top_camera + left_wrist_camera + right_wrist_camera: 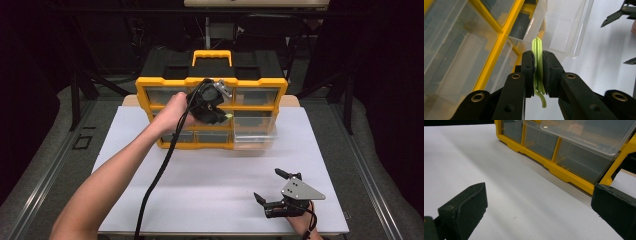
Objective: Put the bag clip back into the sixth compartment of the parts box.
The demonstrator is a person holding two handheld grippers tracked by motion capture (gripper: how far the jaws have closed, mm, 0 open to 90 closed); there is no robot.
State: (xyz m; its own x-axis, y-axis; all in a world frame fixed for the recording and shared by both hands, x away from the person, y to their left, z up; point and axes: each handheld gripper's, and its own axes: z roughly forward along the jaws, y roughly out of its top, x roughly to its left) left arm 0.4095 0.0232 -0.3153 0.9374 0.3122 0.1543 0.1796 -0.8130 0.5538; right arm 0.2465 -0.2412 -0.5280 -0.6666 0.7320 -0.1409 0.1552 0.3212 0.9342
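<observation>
Right gripper [272, 186] sits low over the white table [210, 175] nearest me, jaws spread wide, nothing between them. Ahead of it and well apart I see the yellow organizer [564, 173], clear drawers in its frame.

Left gripper [538, 72] is up at the organizer's front, jaws closed on a thin green clip [537, 53]; the clip stands upright between the pads [550, 72], its tip poking past them, a curled end hanging below. Just beyond the tip, one clear drawer [564, 27] is pulled out of the frame. Right gripper's open jaw tips show far off to its right.
</observation>
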